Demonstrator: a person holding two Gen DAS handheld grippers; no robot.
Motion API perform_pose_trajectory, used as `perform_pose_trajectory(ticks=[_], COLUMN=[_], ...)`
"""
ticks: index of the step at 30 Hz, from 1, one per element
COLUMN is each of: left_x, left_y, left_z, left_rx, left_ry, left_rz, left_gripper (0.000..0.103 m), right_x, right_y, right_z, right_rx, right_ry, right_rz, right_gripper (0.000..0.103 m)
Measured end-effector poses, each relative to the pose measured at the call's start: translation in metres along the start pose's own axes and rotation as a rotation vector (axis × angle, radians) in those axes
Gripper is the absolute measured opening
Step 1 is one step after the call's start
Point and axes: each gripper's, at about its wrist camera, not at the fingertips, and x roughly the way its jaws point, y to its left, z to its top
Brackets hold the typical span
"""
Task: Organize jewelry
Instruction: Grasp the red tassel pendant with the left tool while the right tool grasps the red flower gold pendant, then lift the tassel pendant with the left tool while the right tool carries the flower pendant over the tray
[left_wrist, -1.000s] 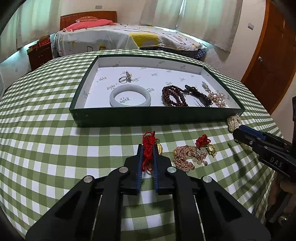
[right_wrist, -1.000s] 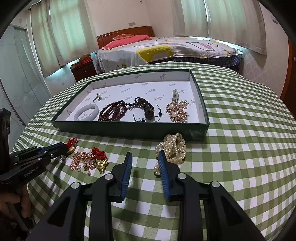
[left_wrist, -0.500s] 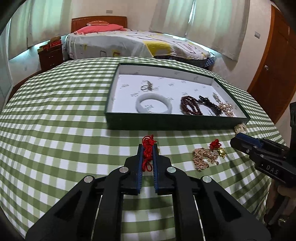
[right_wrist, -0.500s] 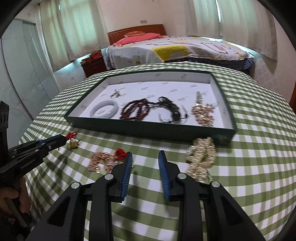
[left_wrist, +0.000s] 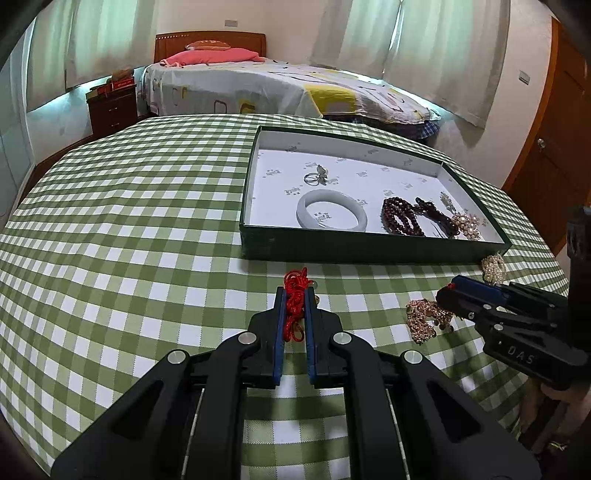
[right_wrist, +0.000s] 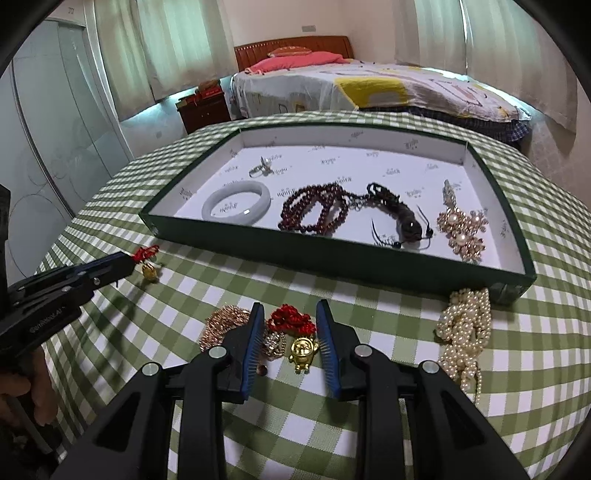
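My left gripper (left_wrist: 294, 291) is shut on a red cord (left_wrist: 294, 299) just above the green checked cloth, short of the green tray (left_wrist: 332, 251). In the right wrist view that cord (right_wrist: 146, 253) dangles a small gold pendant (right_wrist: 149, 273). My right gripper (right_wrist: 290, 306) stands open, its pads on either side of a red knot (right_wrist: 291, 321) with a gold charm (right_wrist: 302, 352), not pressing on it. A rose-gold chain (right_wrist: 221, 325) lies tangled beside the left finger. A pearl necklace (right_wrist: 465, 328) lies by the tray's near right corner.
The tray floor holds a white bangle (right_wrist: 236, 203), dark red beads (right_wrist: 314, 212), a black bracelet (right_wrist: 402, 218), a pearl brooch (right_wrist: 461, 229) and a ring (right_wrist: 262, 168). A bed, a nightstand and curtains stand beyond the round table. A wooden door is at the right.
My right gripper has slid left from the pearl necklace to straddle the red-knotted gold charm. My left gripper, still holding the red cord, has drifted left along the tray's front.
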Motion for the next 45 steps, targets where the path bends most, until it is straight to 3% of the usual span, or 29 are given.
perform_pose_trajectory(ticks=[2,7,26,37,45], left_x=[0.001,0.004,-0.015,-0.027,-0.009], left_y=[0.000,-0.002,-0.009,-0.036,-0.064], left_z=[0.000,-0.001,0.009,0.050,0.093], left_rx=[-0.001,0.004,0.008,0.033,0.051], left_ry=[0.003,0.009,-0.058,-0.145,-0.184], left_rz=[0.000,-0.001,-0.010,-0.077,-0.127], left_gripper=[0.010,0.010,0.010,0.009,0.010], right_x=[-0.001,-0.004,-0.055,-0.078,-0.077], right_y=[-0.001,-0.004,-0.010,-0.021,-0.039], right_z=[0.000,-0.002,0.004,0.036,0.075], right_rx=[0.002,-0.001,0.015,0.018,0.024], right_ry=[-0.002,-0.012,-0.155,-0.262,-0.329], right_rz=[-0.001,-0.006,-0.036,-0.069,-0.094], right_gripper=[0.022,0.016,0.014,0.014,0.014])
